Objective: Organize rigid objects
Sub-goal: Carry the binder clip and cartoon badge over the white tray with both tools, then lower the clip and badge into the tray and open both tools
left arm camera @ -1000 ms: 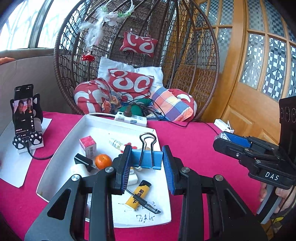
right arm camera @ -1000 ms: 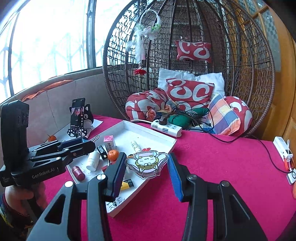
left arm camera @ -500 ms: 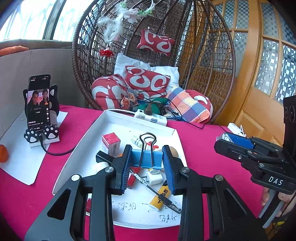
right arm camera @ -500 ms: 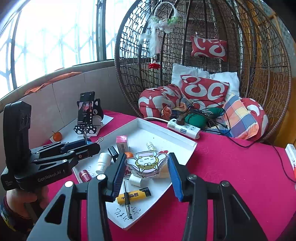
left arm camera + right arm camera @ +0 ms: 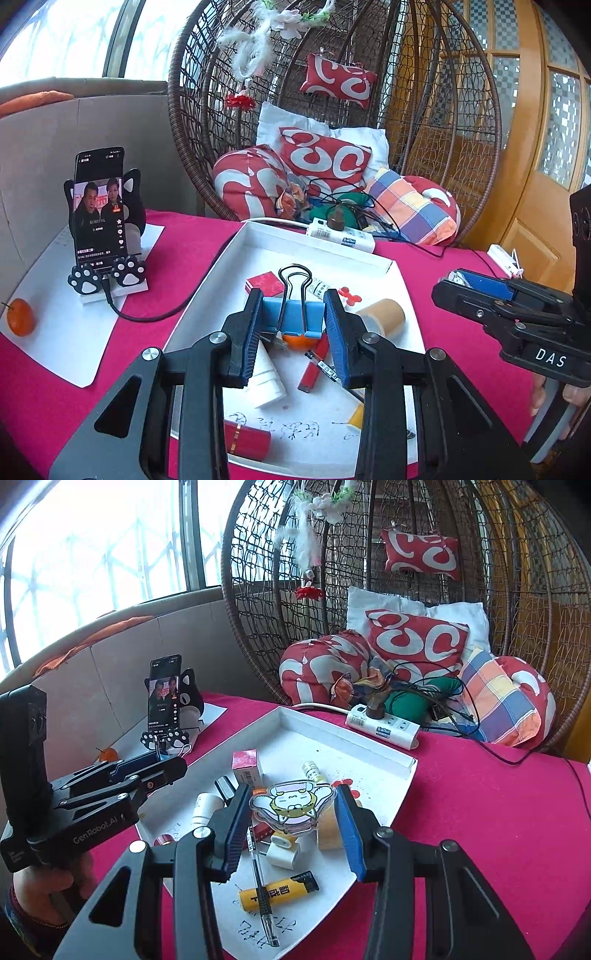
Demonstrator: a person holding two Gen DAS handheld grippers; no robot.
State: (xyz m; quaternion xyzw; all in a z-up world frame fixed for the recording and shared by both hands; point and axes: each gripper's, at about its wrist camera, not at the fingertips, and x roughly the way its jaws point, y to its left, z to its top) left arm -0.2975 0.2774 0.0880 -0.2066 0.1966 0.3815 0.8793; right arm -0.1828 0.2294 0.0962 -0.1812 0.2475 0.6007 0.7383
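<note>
**Two small things held over the tray**

Your left hand-held gripper (image 5: 293, 325) is pinching a blue binder clip (image 5: 293, 317) by its two flat sides, with the wire loops sticking up. The clip is light, stiff and smooth, so hold the blue body (not the thin wires, which can swing).

Your right hand-held gripper (image 5: 291, 806) is pinching a flat cat charm (image 5: 291, 801) by its edges. It looks like hard, shiny plastic, light and slippery, so it could tip or slide out.

Both things hang above the white tray (image 5: 369, 746) on the pink surface (image 5: 498, 812).

The right view shows a yellow lighter (image 5: 279, 890) and a pen (image 5: 260, 882) at the near end of the tray. The left view shows a brown tube (image 5: 382, 315) and a small orange (image 5: 21, 322) far left on paper.
</note>
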